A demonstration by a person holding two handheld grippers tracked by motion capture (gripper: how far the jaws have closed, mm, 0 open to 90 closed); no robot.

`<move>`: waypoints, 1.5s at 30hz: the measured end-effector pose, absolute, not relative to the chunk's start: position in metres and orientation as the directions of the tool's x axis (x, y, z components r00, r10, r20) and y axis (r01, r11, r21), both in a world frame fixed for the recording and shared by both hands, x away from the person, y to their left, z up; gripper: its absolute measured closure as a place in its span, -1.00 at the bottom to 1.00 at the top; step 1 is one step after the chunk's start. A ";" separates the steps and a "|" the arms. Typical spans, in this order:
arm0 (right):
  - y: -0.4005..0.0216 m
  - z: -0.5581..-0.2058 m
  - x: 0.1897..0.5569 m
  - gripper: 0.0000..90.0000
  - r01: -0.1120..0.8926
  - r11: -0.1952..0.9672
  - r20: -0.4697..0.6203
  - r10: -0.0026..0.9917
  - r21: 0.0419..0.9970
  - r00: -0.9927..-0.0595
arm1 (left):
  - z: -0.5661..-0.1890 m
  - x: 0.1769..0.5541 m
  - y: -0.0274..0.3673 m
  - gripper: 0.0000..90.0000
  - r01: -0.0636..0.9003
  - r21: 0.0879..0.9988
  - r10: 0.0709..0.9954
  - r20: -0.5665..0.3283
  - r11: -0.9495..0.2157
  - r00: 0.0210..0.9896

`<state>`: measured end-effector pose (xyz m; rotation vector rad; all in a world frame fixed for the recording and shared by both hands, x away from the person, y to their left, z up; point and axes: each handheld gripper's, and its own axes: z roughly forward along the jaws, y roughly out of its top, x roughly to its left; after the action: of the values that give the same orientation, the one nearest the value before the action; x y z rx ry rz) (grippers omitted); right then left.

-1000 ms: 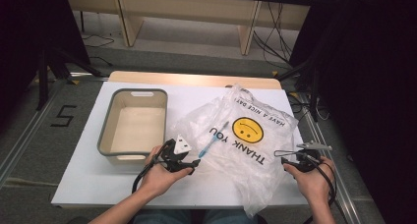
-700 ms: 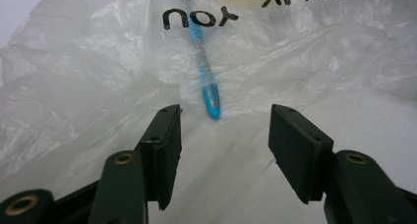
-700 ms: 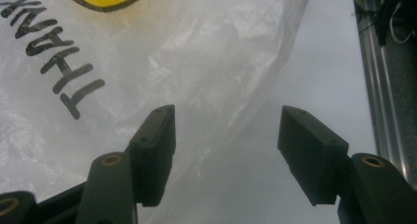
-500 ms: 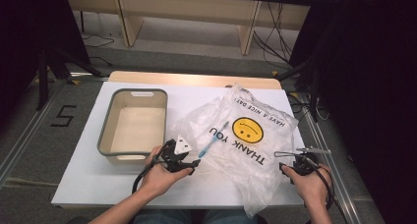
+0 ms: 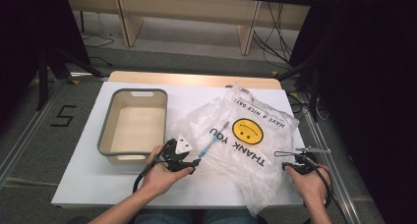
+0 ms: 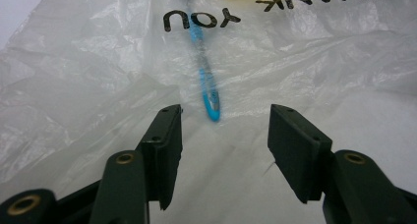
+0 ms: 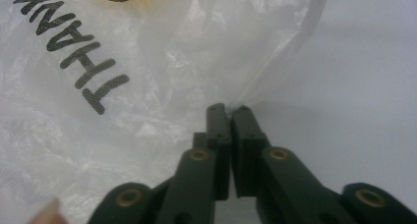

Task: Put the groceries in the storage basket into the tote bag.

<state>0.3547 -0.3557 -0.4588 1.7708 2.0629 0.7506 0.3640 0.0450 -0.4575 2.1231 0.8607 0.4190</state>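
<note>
Two grippers at the table's point(image 5: 88, 184) near edge. The blue toothbrush point(image 6: 204, 79) lies inside the plastic bag point(image 5: 246, 145), mid-table, just right of the bin point(image 5: 105, 135). Its long axis runs almost straight away from the left gripper point(image 6: 223, 128), near end just ahead of the gap between the jaws, slightly toward the left jaw. The jaws stand wide apart, holding nothing, bag film beneath them. The right gripper point(image 7: 228, 108) has its jaws pressed together on the bag's edge near the table's right side, film drawn taut to the tips. The left is clearly the nearer one; my read: a short push forward along the handle's line would bracket it, though through the film.
</note>
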 end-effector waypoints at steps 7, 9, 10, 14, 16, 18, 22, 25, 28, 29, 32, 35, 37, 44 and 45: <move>-0.363 -0.455 0.362 1.00 0.798 0.150 0.005 0.982 0.583 -0.189 | -0.455 0.366 0.047 0.13 0.423 0.780 0.710 0.038 -0.461 0.703; -0.367 -0.455 0.365 1.00 0.797 0.155 -0.018 0.984 0.583 -0.178 | -0.454 0.366 0.047 0.13 0.419 0.784 0.711 0.039 -0.458 0.702; -0.369 -0.456 0.366 1.00 0.798 0.164 -0.033 0.983 0.580 -0.178 | -0.452 0.365 0.047 0.13 0.407 0.793 0.719 0.055 -0.453 0.693; -0.376 -0.457 0.367 1.00 0.796 0.170 -0.066 0.984 0.581 -0.163 | -0.450 0.365 0.047 0.07 0.402 0.804 0.747 0.078 -0.439 0.661; -0.378 -0.457 0.367 1.00 0.794 0.172 -0.076 0.985 0.582 -0.158 | -0.452 0.366 0.047 0.01 0.406 0.796 0.752 0.092 -0.450 0.652; -0.379 -0.457 0.367 1.00 0.792 0.178 -0.078 0.984 0.585 -0.163 | -0.456 0.368 0.047 -0.07 0.424 0.779 0.755 0.095 -0.462 0.649; -0.376 -0.456 0.367 1.00 0.790 0.185 -0.081 0.982 0.585 -0.170 | -0.466 0.372 0.045 -0.09 0.438 0.750 0.752 0.116 -0.495 0.649; -0.375 -0.456 0.367 1.00 0.788 0.186 -0.080 0.982 0.587 -0.172 | -0.470 0.375 0.044 -0.03 0.446 0.728 0.743 0.131 -0.521 0.656; -0.375 -0.456 0.367 1.00 0.786 0.192 -0.082 0.981 0.588 -0.178 | -0.480 0.378 0.040 0.12 0.463 0.678 0.732 0.165 -0.570 0.661; -0.375 -0.456 0.367 1.00 0.786 0.192 -0.082 0.981 0.588 -0.178 | -0.480 0.378 0.040 0.17 0.463 0.678 0.732 0.165 -0.570 0.661; -0.374 -0.455 0.367 1.00 0.784 0.193 -0.081 0.980 0.590 -0.180 | -0.480 0.375 0.035 0.35 0.462 0.644 0.722 0.210 -0.609 0.659; -0.374 -0.455 0.367 1.00 0.781 0.194 -0.081 0.980 0.594 -0.182 | -0.481 0.376 0.036 0.45 0.486 0.628 0.728 0.195 -0.607 0.657; -0.374 -0.455 0.367 1.00 0.779 0.195 -0.082 0.980 0.596 -0.183 | -0.482 0.378 0.037 0.51 0.506 0.623 0.738 0.179 -0.597 0.650; -0.373 -0.454 0.366 0.98 0.775 0.192 -0.081 0.980 0.602 -0.181 | -0.481 0.383 0.038 0.83 0.573 0.611 0.759 0.074 -0.547 0.646; -0.373 -0.454 0.366 0.96 0.773 0.189 -0.078 0.981 0.605 -0.179 | -0.481 0.384 0.038 0.90 0.580 0.610 0.762 0.061 -0.540 0.645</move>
<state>0.3663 -0.3733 -0.4538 1.6389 2.0184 0.6105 0.3840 0.0383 -0.4810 2.3121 1.0433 0.4346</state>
